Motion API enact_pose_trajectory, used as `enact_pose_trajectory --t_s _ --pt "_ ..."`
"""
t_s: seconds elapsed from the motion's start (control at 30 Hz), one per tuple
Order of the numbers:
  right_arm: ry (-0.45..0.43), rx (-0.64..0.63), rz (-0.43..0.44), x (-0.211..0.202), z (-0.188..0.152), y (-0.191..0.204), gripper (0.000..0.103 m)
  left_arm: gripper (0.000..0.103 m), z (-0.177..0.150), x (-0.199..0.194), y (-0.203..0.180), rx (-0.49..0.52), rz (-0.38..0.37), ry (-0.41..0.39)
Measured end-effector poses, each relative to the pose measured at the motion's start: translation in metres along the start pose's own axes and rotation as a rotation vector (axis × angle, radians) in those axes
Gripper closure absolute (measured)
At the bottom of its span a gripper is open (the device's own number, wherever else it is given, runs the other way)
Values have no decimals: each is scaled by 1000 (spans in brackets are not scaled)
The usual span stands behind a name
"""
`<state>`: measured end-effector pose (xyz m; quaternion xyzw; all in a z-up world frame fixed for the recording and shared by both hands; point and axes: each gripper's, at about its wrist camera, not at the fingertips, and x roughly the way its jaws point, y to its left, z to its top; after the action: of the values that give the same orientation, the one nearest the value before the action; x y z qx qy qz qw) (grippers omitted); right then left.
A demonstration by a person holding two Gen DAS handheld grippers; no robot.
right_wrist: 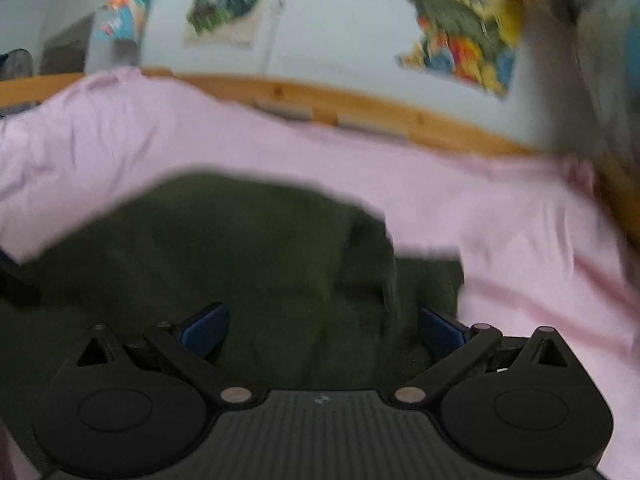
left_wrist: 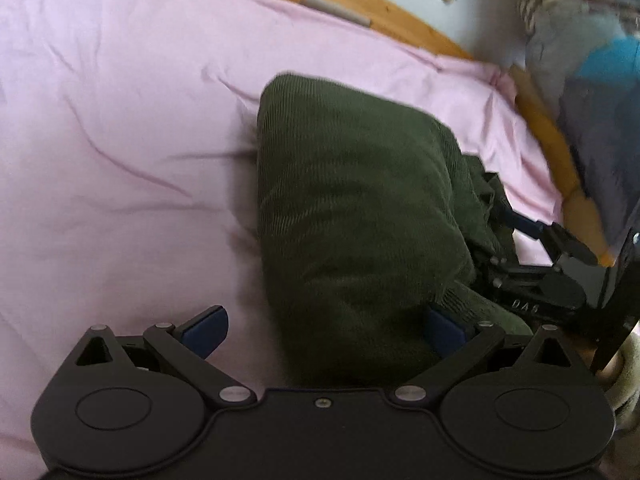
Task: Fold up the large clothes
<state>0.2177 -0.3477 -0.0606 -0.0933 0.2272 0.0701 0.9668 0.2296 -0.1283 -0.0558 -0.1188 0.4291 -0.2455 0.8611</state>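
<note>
A dark green corduroy garment (left_wrist: 352, 200) lies folded into a thick bundle on the pink sheet (left_wrist: 120, 120). My left gripper (left_wrist: 324, 332) is open, its jaws wide apart astride the near end of the bundle, with no grip on it. My right gripper (left_wrist: 516, 224) shows at the bundle's right side in the left wrist view. In the blurred right wrist view the right gripper (right_wrist: 324, 330) is open over the green garment (right_wrist: 224, 248), jaws wide apart.
The pink sheet (right_wrist: 500, 240) covers a bed with a wooden frame (left_wrist: 360, 4) along the far side and a wooden rail (left_wrist: 560, 152) at the right. A pale wall with colourful posters (right_wrist: 460, 28) stands behind. Grey and blue fabric (left_wrist: 600, 92) sits at the right.
</note>
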Motion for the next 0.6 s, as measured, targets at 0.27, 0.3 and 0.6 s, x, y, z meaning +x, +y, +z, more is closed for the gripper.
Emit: enact_pose_trajectory --t_s 0.27,0.3,0.6 --pt "50 82 16 -14 7 -15 0 1 5 -13 -8 9 40 -10" --pt "51 107 14 -19 10 -19 0 1 7 -16 -11 11 45 -14" --pt "74 131 76 -78 12 -13 0 1 3 -31 -26 89 65 -55"
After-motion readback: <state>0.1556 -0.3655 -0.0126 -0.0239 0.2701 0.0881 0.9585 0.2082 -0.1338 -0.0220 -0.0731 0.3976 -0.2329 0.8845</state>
